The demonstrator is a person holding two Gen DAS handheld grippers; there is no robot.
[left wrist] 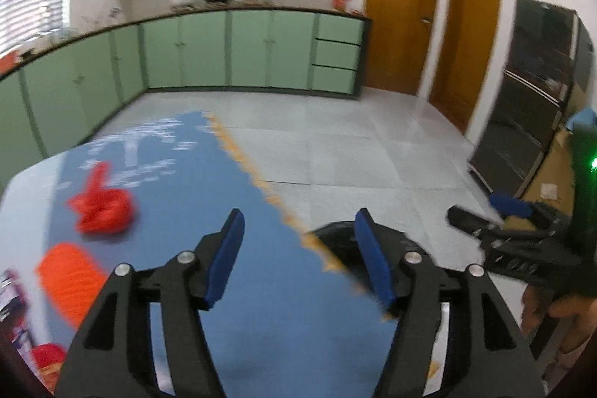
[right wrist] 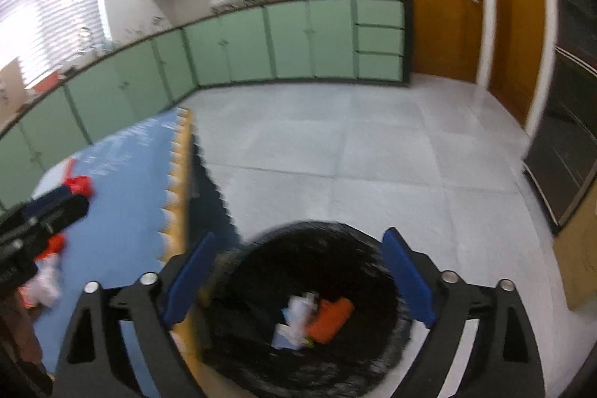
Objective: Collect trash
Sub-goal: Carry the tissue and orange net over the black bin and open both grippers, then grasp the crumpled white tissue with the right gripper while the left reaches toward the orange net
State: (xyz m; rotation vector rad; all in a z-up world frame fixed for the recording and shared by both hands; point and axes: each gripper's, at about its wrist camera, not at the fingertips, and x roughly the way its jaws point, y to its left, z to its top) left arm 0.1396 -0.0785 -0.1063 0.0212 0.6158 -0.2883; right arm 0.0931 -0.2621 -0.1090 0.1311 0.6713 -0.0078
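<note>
My left gripper (left wrist: 298, 256) is open and empty above the blue tablecloth (left wrist: 224, 211). A crumpled red wrapper (left wrist: 102, 207) and a flat orange packet (left wrist: 69, 280) lie on the cloth to its left. My right gripper (right wrist: 298, 282) is open and empty, held over a black-lined trash bin (right wrist: 309, 316) on the floor beside the table. Inside the bin lie an orange packet (right wrist: 330, 319) and white paper scraps (right wrist: 294, 323). The right gripper also shows at the right edge of the left wrist view (left wrist: 496, 215). The bin's rim shows there behind my right finger (left wrist: 335, 241).
The table edge with its orange fringe (left wrist: 268, 189) runs diagonally next to the bin. More wrappers lie at the table's near left (right wrist: 41, 282). Green cabinets (left wrist: 224, 51) line the far wall, wooden doors (left wrist: 403, 6) and a dark cabinet (left wrist: 530, 92) stand right. Grey tiled floor (right wrist: 373, 155) lies beyond.
</note>
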